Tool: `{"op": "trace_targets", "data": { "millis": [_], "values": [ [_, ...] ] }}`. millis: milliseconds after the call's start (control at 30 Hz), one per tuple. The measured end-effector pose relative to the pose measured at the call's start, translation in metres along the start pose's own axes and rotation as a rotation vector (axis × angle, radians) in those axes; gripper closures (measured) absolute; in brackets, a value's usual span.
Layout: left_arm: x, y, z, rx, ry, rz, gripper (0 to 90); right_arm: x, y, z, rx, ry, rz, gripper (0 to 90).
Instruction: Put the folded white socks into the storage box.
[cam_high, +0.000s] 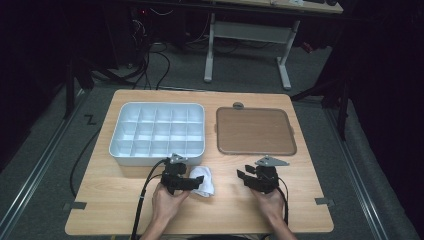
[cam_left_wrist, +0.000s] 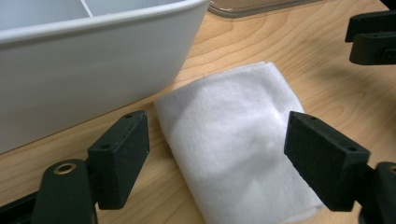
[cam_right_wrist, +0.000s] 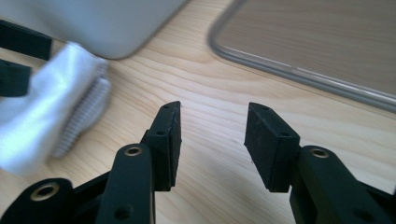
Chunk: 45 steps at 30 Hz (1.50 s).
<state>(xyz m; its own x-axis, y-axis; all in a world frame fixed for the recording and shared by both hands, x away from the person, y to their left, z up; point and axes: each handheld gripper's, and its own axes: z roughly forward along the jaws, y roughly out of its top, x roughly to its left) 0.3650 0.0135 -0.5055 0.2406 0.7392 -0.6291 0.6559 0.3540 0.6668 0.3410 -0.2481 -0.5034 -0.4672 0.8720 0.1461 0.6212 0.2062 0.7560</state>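
Light wood is your work surface: the rectangular wooden table (cam_high: 125, 210) carries everything, so note the hazards from biggest item down. The white plastic compartment tray (cam_high: 120, 150) sits at the left, its near wall just beside the cloth; if you sweep the left tool forward you will likely nudge the tray or jam a pad against that wall. The brown flat lid with a clear rim (cam_high: 255, 131) lies to the tray's right, apart from both tools. The folded white cloth (cam_left_wrist: 233, 144) rests on the table in front of the tray's near right corner. Your left gripper (cam_left_wrist: 217, 156) stands with its jaws spread wide either side of the cloth, pads clear of it, gripping nothing. Closing here may pinch the top fold alone, so the bundle could unroll on lifting. Your right gripper (cam_right_wrist: 212, 144) hovers over bare wood, jaws partly apart, empty; bring it in carelessly and it may clash with the left.
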Motion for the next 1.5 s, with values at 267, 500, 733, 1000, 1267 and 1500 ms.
{"op": "trace_targets", "data": {
  "millis": [267,500,733,1000,1267,1500],
  "values": [
    [-0.004,0.001,0.004,-0.009,0.009,-0.018,24.4,-0.028,-0.017,-0.012,0.025,-0.062,-0.006,55.4],
    [-0.004,0.000,0.009,-0.014,0.000,0.001,24.8,-0.045,-0.031,-0.021,0.008,-0.162,0.011,49.3],
    [-0.002,-0.006,0.014,0.011,0.019,0.005,24.9,-0.060,-0.040,-0.027,0.014,-0.216,0.052,46.0],
    [0.005,-0.010,0.020,0.050,0.012,-0.056,25.6,-0.062,-0.044,-0.024,0.020,-0.236,0.047,47.1],
    [0.000,-0.016,0.024,0.049,-0.011,0.007,31.0,-0.056,-0.042,-0.019,0.033,-0.270,0.019,45.2],
    [-0.002,-0.016,0.026,0.063,-0.032,0.001,38.1,-0.057,-0.042,-0.019,0.033,-0.275,0.023,44.4]
  ]
}}
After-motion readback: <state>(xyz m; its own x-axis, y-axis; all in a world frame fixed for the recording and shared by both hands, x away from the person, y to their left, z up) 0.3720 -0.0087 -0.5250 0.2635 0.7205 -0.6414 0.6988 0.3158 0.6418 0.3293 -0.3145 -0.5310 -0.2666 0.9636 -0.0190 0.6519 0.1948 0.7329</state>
